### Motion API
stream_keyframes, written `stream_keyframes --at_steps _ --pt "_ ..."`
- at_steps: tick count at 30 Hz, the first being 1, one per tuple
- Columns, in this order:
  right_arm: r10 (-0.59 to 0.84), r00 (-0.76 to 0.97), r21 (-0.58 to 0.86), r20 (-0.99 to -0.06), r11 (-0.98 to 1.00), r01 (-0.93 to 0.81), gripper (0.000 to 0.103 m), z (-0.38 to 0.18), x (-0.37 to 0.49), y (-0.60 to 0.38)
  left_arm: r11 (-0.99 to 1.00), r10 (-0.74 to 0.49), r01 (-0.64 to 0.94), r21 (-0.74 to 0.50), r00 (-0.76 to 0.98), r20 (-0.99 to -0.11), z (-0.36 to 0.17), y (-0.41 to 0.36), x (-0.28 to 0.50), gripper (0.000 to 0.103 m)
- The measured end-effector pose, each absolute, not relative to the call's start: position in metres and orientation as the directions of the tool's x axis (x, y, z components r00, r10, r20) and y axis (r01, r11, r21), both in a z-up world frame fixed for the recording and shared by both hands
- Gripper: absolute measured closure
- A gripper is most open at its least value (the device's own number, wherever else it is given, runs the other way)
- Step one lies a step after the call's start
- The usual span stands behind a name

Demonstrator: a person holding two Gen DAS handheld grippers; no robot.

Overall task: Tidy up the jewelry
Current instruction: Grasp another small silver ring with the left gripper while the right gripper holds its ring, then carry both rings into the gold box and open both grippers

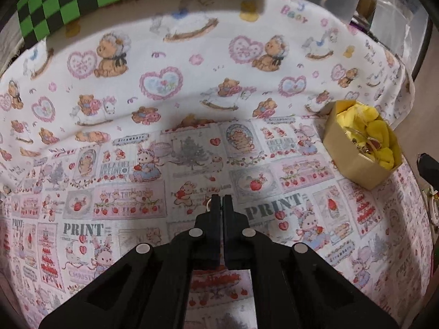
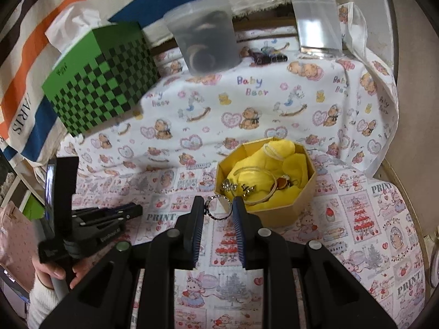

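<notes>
A gold octagonal box [image 2: 274, 208] lined with yellow cloth holds bangles and small sparkly pieces; it also shows at the right of the left wrist view [image 1: 356, 161]. My right gripper [image 2: 218, 207] holds a beaded ring-shaped piece of jewelry [image 2: 218, 208] between its fingertips, just in front of the box's near left wall. My left gripper [image 1: 218, 201] is shut, with a small metal ring [image 1: 210, 204] showing at its left fingertip, low over the patterned cloth. It also appears at the left of the right wrist view [image 2: 131, 209].
A green checkered tissue box [image 2: 101, 82] stands at the back left. A translucent plastic cup [image 2: 205, 41] and a clear container [image 2: 318, 22] stand at the back. Printed cloths [image 2: 356, 219] cover the table.
</notes>
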State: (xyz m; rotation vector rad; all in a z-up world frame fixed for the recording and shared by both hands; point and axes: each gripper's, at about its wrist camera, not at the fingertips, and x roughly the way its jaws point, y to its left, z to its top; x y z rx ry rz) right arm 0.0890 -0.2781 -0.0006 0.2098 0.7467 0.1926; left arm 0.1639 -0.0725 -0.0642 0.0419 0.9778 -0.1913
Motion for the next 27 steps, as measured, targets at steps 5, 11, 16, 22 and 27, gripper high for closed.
stream_keyframes --at_steps 5,11,16,22,27 --pt "0.247 0.724 0.264 -0.645 0.960 -0.092 0.083 0.000 0.089 -0.281 0.981 -0.164 0.182 -0.070 0.575 -0.801 -0.052 -0.066 0.157 0.103" --pt "0.245 0.726 0.265 -0.643 0.960 -0.089 0.083 0.000 0.088 -0.281 0.982 -0.172 0.171 -0.085 0.593 -0.786 -0.045 -0.052 0.151 0.103" --pt "0.242 0.736 0.267 -0.632 0.960 -0.086 0.083 0.003 0.086 -0.285 0.975 -0.215 0.183 -0.128 0.613 -0.760 -0.029 -0.047 0.139 0.103" --pt "0.304 0.760 0.361 -0.574 0.928 -0.098 0.083 0.013 0.087 -0.313 0.964 -0.262 0.217 -0.154 0.676 -0.689 0.007 -0.052 0.106 0.103" --pt "0.418 0.752 0.520 -0.509 0.846 -0.119 0.083 0.017 0.088 -0.343 0.962 -0.264 0.246 -0.122 0.707 -0.656 0.030 -0.085 0.098 0.103"
